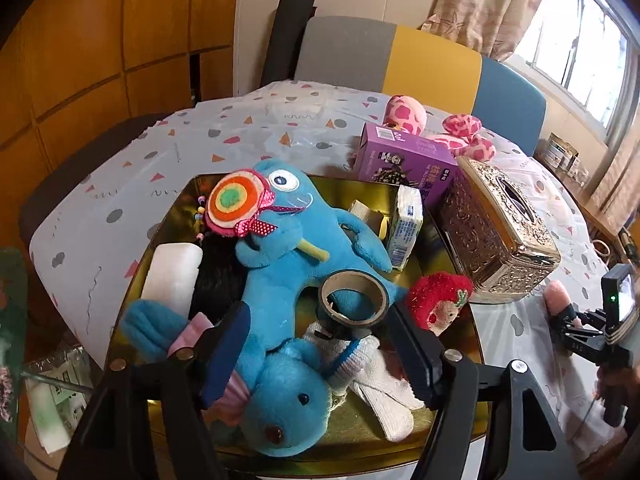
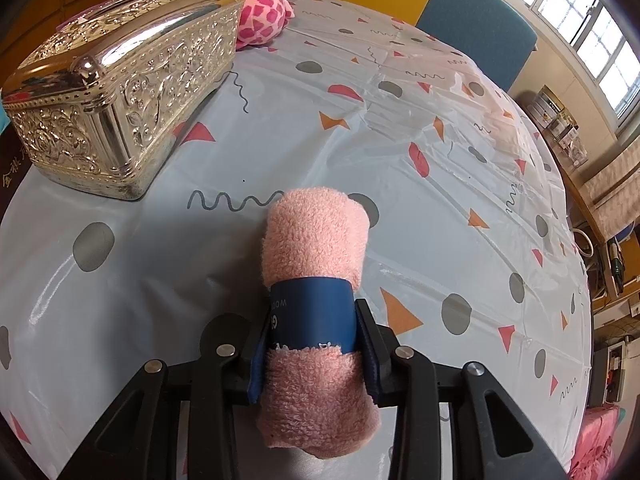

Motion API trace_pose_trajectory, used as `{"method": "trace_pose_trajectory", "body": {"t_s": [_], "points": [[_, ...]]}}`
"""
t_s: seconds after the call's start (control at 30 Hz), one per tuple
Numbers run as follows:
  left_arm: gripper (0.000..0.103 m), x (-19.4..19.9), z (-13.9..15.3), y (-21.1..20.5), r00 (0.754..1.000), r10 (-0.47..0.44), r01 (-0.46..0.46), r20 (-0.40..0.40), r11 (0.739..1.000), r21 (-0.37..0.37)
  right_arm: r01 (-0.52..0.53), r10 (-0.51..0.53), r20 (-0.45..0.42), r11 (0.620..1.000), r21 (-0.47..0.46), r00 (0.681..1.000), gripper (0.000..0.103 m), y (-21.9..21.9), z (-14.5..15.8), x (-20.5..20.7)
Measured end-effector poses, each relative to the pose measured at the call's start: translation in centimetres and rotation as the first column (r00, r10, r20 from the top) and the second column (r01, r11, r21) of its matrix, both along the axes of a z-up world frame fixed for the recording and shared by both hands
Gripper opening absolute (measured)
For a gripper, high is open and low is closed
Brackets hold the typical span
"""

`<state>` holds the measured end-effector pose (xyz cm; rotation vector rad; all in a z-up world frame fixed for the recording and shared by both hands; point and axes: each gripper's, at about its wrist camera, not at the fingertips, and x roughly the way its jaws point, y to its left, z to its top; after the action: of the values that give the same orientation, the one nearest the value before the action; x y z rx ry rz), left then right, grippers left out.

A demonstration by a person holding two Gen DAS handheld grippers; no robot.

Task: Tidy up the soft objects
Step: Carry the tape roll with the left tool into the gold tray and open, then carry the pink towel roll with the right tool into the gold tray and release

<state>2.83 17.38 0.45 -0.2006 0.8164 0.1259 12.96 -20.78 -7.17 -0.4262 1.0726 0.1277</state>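
My left gripper [image 1: 320,344] is open above a gold tray [image 1: 360,192] piled with soft things: a blue plush with a felt lollipop [image 1: 288,248], a blue plush dog [image 1: 288,404], a red strawberry plush [image 1: 438,300], white socks [image 1: 380,384] and a tape roll [image 1: 354,296]. The jaws straddle the blue plush without gripping. My right gripper [image 2: 312,344] is shut on a rolled pink towel [image 2: 316,236] with a blue paper band, held low over the tablecloth. A pink spotted plush [image 1: 460,132] lies at the back; it also shows in the right wrist view [image 2: 256,4].
An ornate metal tissue box [image 1: 500,236] stands right of the tray, also in the right wrist view [image 2: 120,88]. A purple carton [image 1: 404,156] stands behind the tray. A tissue pack [image 1: 406,228] and a white roll [image 1: 172,276] lie in the tray. Chairs [image 1: 388,60] stand behind the table.
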Motion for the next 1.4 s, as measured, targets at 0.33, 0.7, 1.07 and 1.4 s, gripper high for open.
{"method": "trace_pose_trajectory", "body": {"t_s": [0.33, 0.7, 1.07, 1.4], "points": [[0.073, -0.6, 0.4, 0.1, 1.0, -0.002, 0.002, 0.016, 1.0, 0.005, 0.048, -0.048, -0.05, 0.999, -0.006, 0.998, 0.036, 0.1, 0.1, -0.2], [0.073, -1.1, 0.2, 0.9, 1.0, 0.013, -0.013, 0.027, 1.0, -0.019, 0.134, -0.118, -0.165, 0.987, 0.09, 0.979, 0.035, 0.9, 1.0, -3.1], [0.075, -1.3, 0.0, 1.3, 0.999, 0.026, -0.026, 0.034, 1.0, -0.018, 0.165, -0.094, -0.201, 0.912, 0.376, 0.975, 0.035, 3.0, 3.4, -8.0], [0.075, -1.9, 0.7, 2.0, 0.997, 0.042, -0.041, 0.069, 0.999, -0.011, 0.034, 0.025, -0.112, 0.866, 0.499, 0.993, 0.035, 10.9, 8.3, -10.5]]}}
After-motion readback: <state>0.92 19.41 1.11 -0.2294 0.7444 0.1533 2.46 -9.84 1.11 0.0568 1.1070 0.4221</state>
